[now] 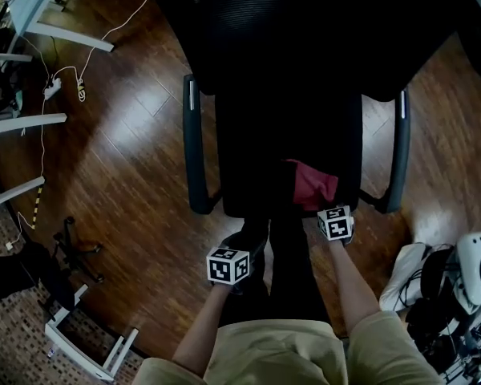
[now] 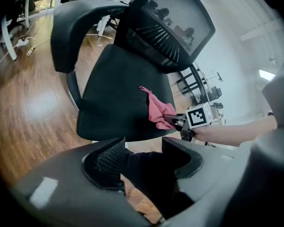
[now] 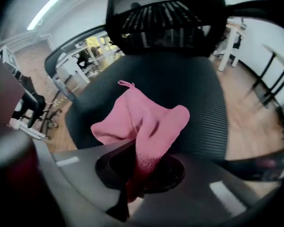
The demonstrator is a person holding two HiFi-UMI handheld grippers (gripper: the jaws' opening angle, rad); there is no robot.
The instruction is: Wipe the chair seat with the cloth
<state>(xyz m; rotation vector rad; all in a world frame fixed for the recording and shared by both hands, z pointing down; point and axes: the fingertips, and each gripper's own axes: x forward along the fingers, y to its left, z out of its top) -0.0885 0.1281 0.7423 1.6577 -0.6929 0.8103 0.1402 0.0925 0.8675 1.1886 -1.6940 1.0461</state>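
Pink cloth (image 3: pixel 143 119) pinched in right gripper (image 3: pixel 139 167), lower centre; could be pulled loose by drag of mesh chair seat (image 3: pixel 189 86). Left gripper (image 2: pixel 143 156) parted, empty.

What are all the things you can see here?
chair: one, black, middle of the floor
armrests: two, black, either side of the chair
cloth: one, pink, at the chair's front edge
floor: one, brown wood, under everything
power strip: one, white, on the floor at left
left tongs: one, dark grey, open, before the chair
right tongs: one, dark grey, shut on the cloth
forearms: two, bare, behind the tongs
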